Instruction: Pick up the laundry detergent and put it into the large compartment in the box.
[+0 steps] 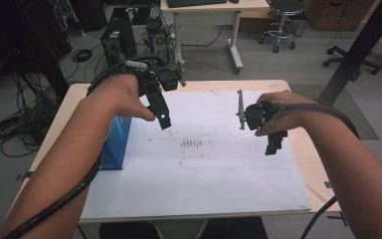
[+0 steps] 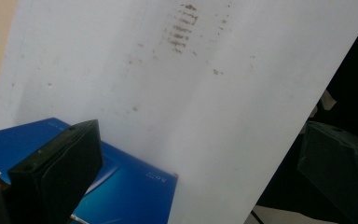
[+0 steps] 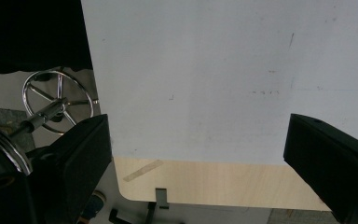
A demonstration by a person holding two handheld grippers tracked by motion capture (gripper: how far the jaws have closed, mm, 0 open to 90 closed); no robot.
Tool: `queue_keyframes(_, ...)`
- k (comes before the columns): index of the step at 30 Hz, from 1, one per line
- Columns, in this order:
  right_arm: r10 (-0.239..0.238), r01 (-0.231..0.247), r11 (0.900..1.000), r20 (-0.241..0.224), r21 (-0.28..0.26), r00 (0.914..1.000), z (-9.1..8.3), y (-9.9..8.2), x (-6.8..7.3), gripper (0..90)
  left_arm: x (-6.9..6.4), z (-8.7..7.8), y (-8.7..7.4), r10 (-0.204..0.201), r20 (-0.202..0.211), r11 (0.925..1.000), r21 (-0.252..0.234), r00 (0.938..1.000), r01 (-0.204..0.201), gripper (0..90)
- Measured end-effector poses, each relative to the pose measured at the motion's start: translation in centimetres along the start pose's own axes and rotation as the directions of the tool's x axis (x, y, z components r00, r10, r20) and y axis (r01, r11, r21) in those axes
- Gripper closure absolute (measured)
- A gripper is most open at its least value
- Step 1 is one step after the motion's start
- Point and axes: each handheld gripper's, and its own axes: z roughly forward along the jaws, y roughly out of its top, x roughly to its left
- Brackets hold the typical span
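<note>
Blue box (image 1: 115, 144) at the left edge of the white sheet (image 1: 204, 169) on the worktop (image 1: 298, 149), standing on a narrow side, long axis running away from the person along that edge. Seen close in the left gripper view too (image 2: 135, 182), just below and behind one black jaw.

Left hand-held gripper (image 1: 163, 117) up in the air, to the right of the box and a little farther back, jaws pointing down toward the sheet; jaws spread wide, nothing between them (one jaw at the left of its own view, the other far off at the right). Right hand-held gripper (image 1: 274, 144) near the sheet's right edge, well apart from the box, likewise released and empty, both jaws standing far apart over bare sheet and the pale wooden rim.

Nearer by a good way: the left. Likely next move, judged from this alone: down and to the left, jaws turned to straddle the box across its thin width rather than its length.

Open room: plenty across the middle of the sheet, marked only by a patch of brown smudges (image 1: 193, 144). Tight side: the box's left, close to the worktop's edge, so little margin for a push that way.
</note>
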Motion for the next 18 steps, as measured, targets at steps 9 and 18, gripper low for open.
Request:
queue_keyframes(9, -0.008, 0.008, 1.0000, 0.007, -0.002, 0.9999, -0.29, 0.16, 0.12, 7.4, -0.33, -0.27, 0.24, 0.009, -0.002, 0.9999, -0.008, 1.0000, -0.009, 0.2)
queue_keyframes(18, -0.010, 0.010, 0.9999, 0.010, -0.003, 0.9999, -0.61, 0.21, 0.29, 7.5, -0.63, -0.11, 0.06, 0.013, 0.004, 0.9999, 0.001, 0.9999, -0.013, 0.2)
